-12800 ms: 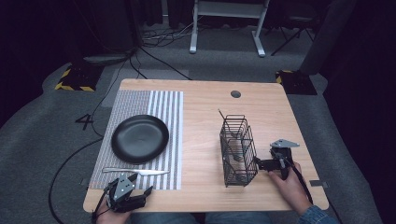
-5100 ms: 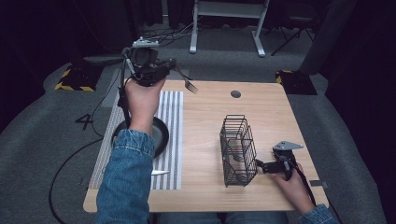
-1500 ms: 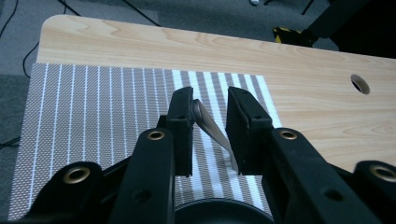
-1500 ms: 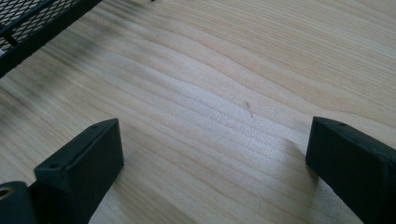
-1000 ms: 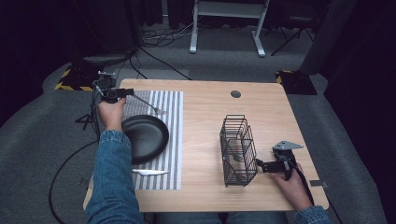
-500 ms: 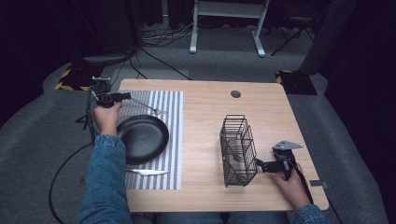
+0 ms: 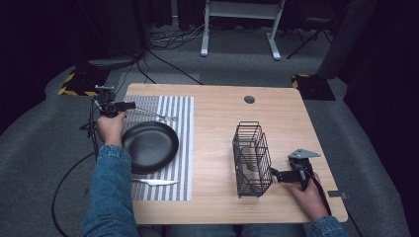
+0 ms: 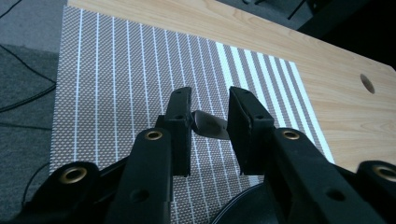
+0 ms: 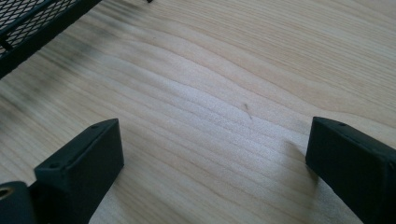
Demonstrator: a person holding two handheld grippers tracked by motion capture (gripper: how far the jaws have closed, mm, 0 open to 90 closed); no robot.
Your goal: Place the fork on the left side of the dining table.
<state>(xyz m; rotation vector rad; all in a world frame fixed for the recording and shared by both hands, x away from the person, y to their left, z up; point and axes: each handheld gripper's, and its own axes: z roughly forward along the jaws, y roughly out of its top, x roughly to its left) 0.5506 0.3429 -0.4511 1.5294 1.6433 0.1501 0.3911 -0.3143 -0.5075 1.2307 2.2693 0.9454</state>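
My left gripper (image 7: 129,105) hovers at the far left of the striped placemat (image 7: 184,148), shut on the handle of a metal fork (image 7: 157,116). The fork points right, just beyond the black plate (image 7: 149,145). In the left gripper view the fork handle (image 8: 210,127) fills the gap between the two jaws of the left gripper (image 8: 211,94), above the placemat (image 8: 116,70). My right gripper (image 7: 274,176) rests on the table beside a black wire basket (image 7: 252,158), and its jaws stand wide apart. The right gripper (image 9: 217,140) has bare wood between them.
A knife (image 7: 153,181) lies on the placemat's near edge. Something metallic sits inside the basket. The basket's base (image 9: 32,18) is close to the right gripper. A cable hole (image 7: 249,99) marks the far side of the wooden table (image 7: 296,118).
Over the last second my left gripper has drifted slightly nearer and lower with the fork. Five seconds ago it held the fork high above the table's far edge. The right gripper has stayed put.
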